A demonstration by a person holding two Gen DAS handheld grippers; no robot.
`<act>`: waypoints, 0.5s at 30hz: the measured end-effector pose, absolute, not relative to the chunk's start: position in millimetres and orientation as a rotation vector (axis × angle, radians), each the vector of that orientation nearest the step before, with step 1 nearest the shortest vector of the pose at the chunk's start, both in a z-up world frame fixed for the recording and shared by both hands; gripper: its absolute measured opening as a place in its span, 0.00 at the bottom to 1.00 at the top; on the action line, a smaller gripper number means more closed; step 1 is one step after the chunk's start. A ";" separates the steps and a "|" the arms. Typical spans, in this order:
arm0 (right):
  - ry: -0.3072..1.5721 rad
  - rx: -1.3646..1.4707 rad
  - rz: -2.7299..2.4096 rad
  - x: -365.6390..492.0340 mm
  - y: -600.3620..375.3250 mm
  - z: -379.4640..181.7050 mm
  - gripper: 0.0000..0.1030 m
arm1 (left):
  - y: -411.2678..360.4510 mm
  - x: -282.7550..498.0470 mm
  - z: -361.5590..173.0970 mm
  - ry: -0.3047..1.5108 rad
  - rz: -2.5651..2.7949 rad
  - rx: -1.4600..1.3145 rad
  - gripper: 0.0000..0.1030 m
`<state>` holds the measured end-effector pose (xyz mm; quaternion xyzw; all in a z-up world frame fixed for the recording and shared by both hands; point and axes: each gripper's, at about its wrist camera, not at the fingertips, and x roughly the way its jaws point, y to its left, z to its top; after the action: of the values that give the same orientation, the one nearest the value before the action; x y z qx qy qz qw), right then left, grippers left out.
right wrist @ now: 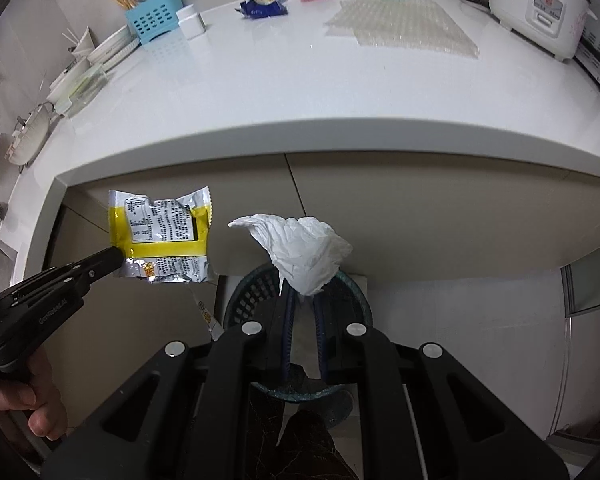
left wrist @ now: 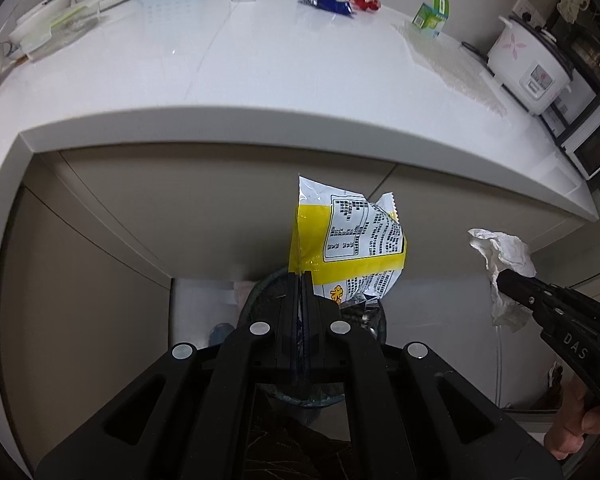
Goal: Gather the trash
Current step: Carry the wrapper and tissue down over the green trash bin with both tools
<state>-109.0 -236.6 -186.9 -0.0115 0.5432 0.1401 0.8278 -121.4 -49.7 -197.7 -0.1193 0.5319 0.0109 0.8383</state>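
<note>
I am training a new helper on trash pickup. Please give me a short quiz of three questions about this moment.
1. True or false: the left gripper holds the yellow snack wrapper.
2. What does the right gripper hold? A) a milk carton B) a crumpled white tissue C) a red candy wrapper
3. Fill in: below both grippers stands a dark ____, in front of the white counter.

Key
1. True; it is shut on it.
2. B, the tissue.
3. Trash basket.

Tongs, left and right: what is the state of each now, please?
Left tongs: closed on the yellow snack wrapper.
Right tongs: closed on the crumpled white tissue.
</note>
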 end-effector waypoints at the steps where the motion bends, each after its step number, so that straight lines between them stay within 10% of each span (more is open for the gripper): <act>1: 1.159 -0.024 0.299 -110.1 -237.7 -191.2 0.09 | -51.6 -121.1 -203.0 1.134 0.024 -0.251 0.00; 15: 1.252 -0.025 0.276 -113.1 -254.1 -248.5 0.09 | -73.9 -120.9 -273.2 1.212 0.023 -0.202 0.00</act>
<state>-113.1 -254.1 -248.5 -0.0117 0.5838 0.1288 0.8015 -120.9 -73.9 -273.2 -0.0948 0.5684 0.0106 0.8172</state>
